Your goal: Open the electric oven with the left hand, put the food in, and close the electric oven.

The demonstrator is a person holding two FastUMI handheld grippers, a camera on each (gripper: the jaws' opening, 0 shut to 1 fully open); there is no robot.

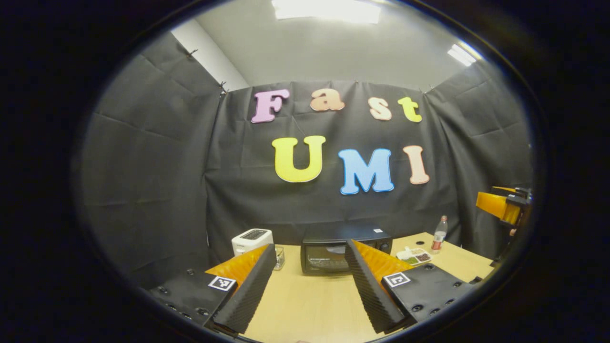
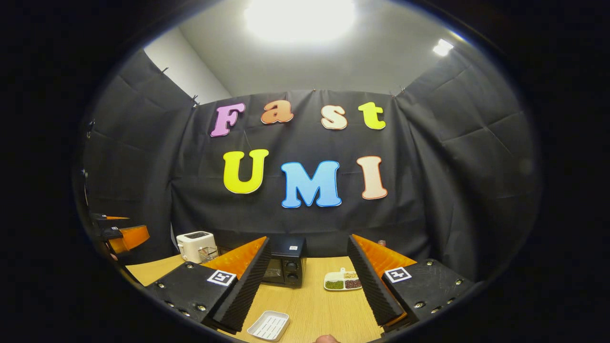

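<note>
The black electric oven [image 1: 333,250] stands at the back of the wooden table with its door closed; it also appears in the right gripper view [image 2: 286,267]. A white divided plate of food [image 1: 414,256] lies to the oven's right, seen again [image 2: 343,281] between the right fingers. My left gripper [image 1: 310,286] is open, well short of the oven, with nothing between its fingers. My right gripper [image 2: 307,286] is open and empty above the table. The right gripper also shows far right in the left gripper view [image 1: 505,207], and the left gripper far left in the right gripper view [image 2: 124,236].
A white toaster [image 1: 251,240] stands left of the oven, with a small glass [image 1: 279,258] beside it. A bottle [image 1: 439,234] stands at the back right. A small white tray [image 2: 268,325] lies near the table's front edge. The wooden table [image 1: 305,305] stretches ahead.
</note>
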